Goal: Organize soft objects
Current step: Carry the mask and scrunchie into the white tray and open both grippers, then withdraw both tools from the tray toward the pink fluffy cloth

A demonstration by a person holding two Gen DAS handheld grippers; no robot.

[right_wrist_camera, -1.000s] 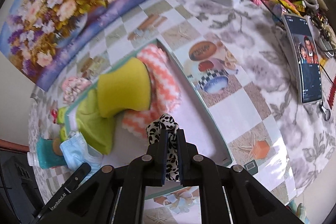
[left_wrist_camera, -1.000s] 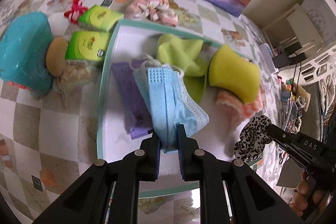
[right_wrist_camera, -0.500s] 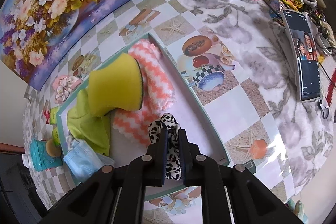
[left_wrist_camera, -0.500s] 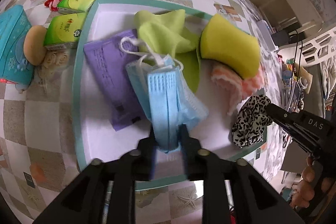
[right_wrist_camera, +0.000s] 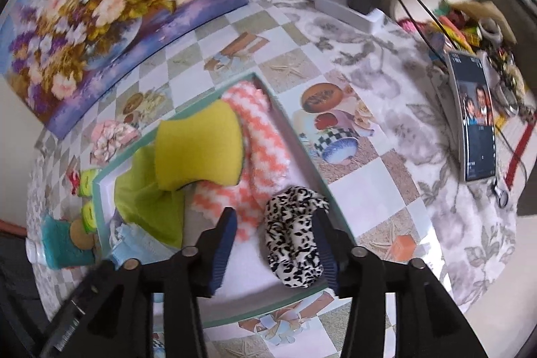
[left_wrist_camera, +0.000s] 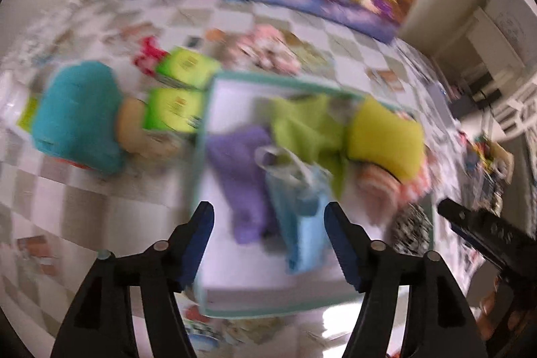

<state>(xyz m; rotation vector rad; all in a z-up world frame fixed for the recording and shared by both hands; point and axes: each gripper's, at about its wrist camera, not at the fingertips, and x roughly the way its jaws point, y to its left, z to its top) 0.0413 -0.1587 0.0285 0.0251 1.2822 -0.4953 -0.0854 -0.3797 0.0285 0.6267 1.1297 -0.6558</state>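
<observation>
Motion blur smears the tray (left_wrist_camera: 205,136) contents in the left wrist view.

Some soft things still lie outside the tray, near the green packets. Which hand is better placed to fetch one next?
Probably the left. The left tool, open over the tray's left part, is nearer the pink scrunchie and red bow. The right tool is open at the leopard scrunchie on the tray's far side.

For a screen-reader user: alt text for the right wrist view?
The right gripper, jaws just opened, hovers over a leopard-print scrunchie lying in a teal-rimmed tray. Behind it lie a yellow sponge, an orange-and-white cloth and a green cloth.
</observation>
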